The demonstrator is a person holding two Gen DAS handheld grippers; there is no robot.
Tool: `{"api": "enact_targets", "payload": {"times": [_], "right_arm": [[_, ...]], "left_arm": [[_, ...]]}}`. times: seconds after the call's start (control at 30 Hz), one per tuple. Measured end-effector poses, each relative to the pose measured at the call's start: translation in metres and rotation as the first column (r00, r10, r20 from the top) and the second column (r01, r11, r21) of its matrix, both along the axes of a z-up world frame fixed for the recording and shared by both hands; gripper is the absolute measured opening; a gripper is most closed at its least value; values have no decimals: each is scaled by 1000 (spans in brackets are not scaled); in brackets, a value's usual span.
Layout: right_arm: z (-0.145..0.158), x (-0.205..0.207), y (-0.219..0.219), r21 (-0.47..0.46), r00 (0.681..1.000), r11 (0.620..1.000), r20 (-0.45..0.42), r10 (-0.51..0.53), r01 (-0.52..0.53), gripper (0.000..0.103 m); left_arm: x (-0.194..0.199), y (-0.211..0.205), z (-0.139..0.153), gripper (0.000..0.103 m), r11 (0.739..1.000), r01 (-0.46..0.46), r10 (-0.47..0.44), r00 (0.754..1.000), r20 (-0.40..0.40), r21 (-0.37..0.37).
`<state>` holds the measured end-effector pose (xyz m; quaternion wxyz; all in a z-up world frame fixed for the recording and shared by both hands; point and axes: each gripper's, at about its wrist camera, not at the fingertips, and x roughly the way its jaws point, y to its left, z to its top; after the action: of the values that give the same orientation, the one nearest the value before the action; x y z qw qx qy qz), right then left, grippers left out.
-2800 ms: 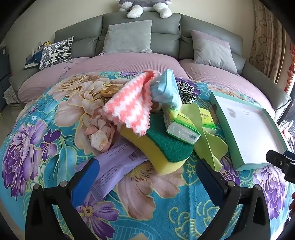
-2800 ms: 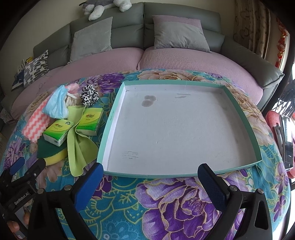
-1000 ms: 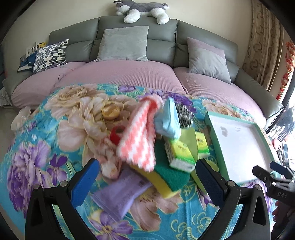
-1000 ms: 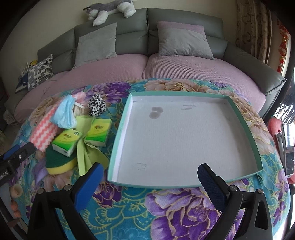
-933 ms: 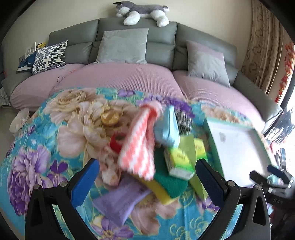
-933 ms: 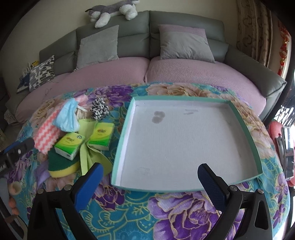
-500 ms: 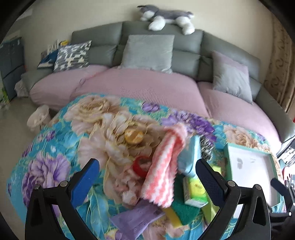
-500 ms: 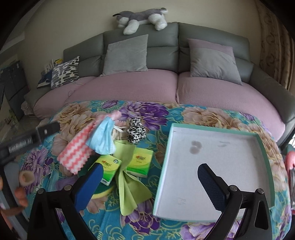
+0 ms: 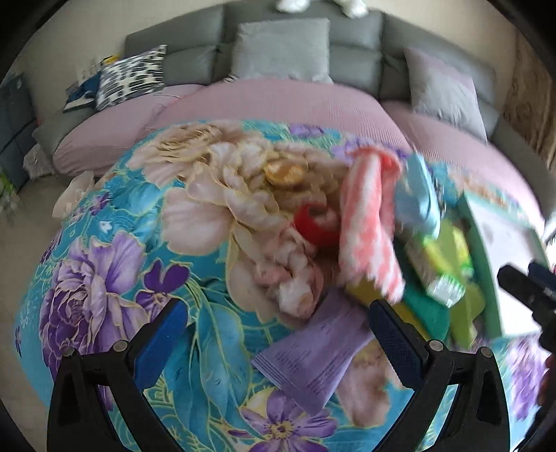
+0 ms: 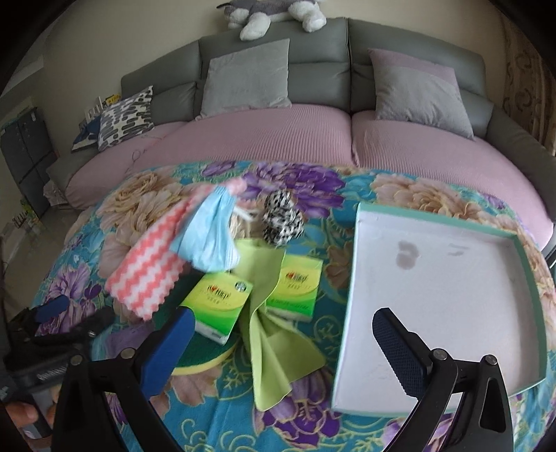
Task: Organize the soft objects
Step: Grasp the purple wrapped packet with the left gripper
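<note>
A pile of soft things lies on the floral table: a pink-and-white zigzag cloth (image 10: 147, 278) (image 9: 368, 229), a light blue cloth (image 10: 210, 236), a black-and-white scrunchie (image 10: 281, 219), a lime-green cloth (image 10: 274, 333), two green tissue packs (image 10: 219, 302) (image 10: 295, 288), a yellow-green sponge (image 10: 205, 358) and a purple packet (image 9: 312, 354). A red ring (image 9: 314, 226) lies left of the pile. My left gripper (image 9: 278, 333) is open above the table, left of the purple packet. My right gripper (image 10: 283, 344) is open above the lime cloth. Both are empty.
A shallow teal-rimmed white tray (image 10: 358, 278) sits right of the pile; it also shows in the left wrist view (image 9: 484, 264). A grey-and-pink sofa (image 10: 278, 139) with cushions curves behind the table. A plush toy (image 10: 274, 14) lies on the sofa back.
Both grippers have swung leftwards and moved in closer over the table. The pile now sits right of the left gripper, and the tray has shifted to the right in the right view. Nothing was grasped.
</note>
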<state>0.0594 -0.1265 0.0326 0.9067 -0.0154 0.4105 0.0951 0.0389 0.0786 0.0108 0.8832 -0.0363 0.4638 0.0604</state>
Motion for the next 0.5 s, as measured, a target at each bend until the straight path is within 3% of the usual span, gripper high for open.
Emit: {"api": "enact_targets", "payload": {"times": [0.2,0.23,0.3,0.4,0.5], "right_arm": [[-14,-6,-1,-25,999,1000,-50,-16,15,103],[-16,-6,-2,-29,998,999,-56,-20,18,103],[-19,-6,-4,-35,998,999,-64,-27,25,103],[-20,-7,-6,-35,997,999,-68,-34,32,103],[-23,-7,-8,-38,996,999,-76,-38,35,103]], "left_arm": [[6,-18,-26,100,995,99,-98,993,-70,8],[7,-20,-29,97,994,108,-108,991,-76,2],[10,-23,-34,77,991,129,-131,987,-91,-20],[9,-26,-36,67,986,157,-161,983,-88,-58],[7,-35,-36,66,980,190,-195,976,-98,-52]]}}
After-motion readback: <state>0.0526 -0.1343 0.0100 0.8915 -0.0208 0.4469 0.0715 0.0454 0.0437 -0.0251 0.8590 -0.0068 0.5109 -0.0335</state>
